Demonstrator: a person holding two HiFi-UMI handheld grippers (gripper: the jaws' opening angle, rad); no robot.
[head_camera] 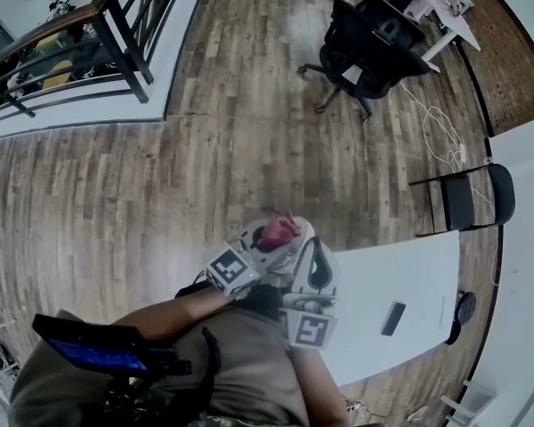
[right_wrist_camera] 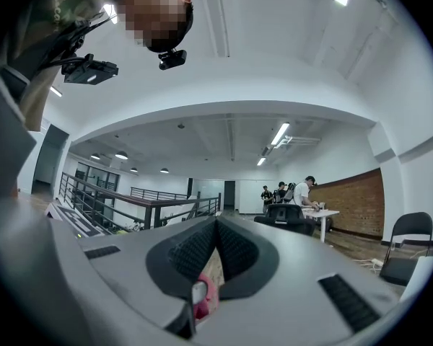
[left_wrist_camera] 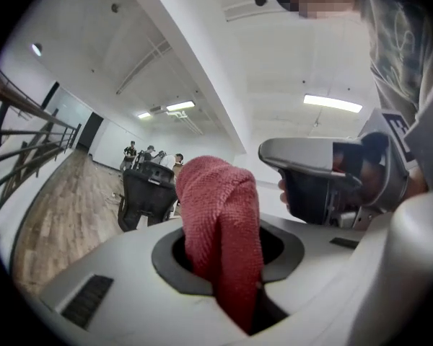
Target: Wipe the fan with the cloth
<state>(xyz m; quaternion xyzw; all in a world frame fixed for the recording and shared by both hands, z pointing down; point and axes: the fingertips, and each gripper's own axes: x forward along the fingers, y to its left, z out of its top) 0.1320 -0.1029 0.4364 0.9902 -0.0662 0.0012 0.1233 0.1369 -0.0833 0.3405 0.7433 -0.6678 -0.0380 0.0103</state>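
Observation:
A red cloth (head_camera: pixel 279 231) hangs bunched between the jaws of my left gripper (head_camera: pixel 287 231), which is shut on it and held level in front of the person's chest. In the left gripper view the cloth (left_wrist_camera: pixel 220 236) rises in a folded hump out of the left gripper (left_wrist_camera: pixel 227 269). My right gripper (head_camera: pixel 315 252) sits just to the right of it, its jaws shut with nothing between them; its grey body (left_wrist_camera: pixel 325 179) shows in the left gripper view. In the right gripper view the right gripper (right_wrist_camera: pixel 216 245) has its pads together. No fan is in view.
A white table (head_camera: pixel 409 274) lies at the lower right with a small dark object (head_camera: pixel 392 318) on it. A black folding chair (head_camera: pixel 467 198) stands beside it, and a black office chair (head_camera: pixel 369 47) farther off. A dark railing (head_camera: pixel 89 34) runs at the upper left. People (right_wrist_camera: pixel 296 189) stand far off.

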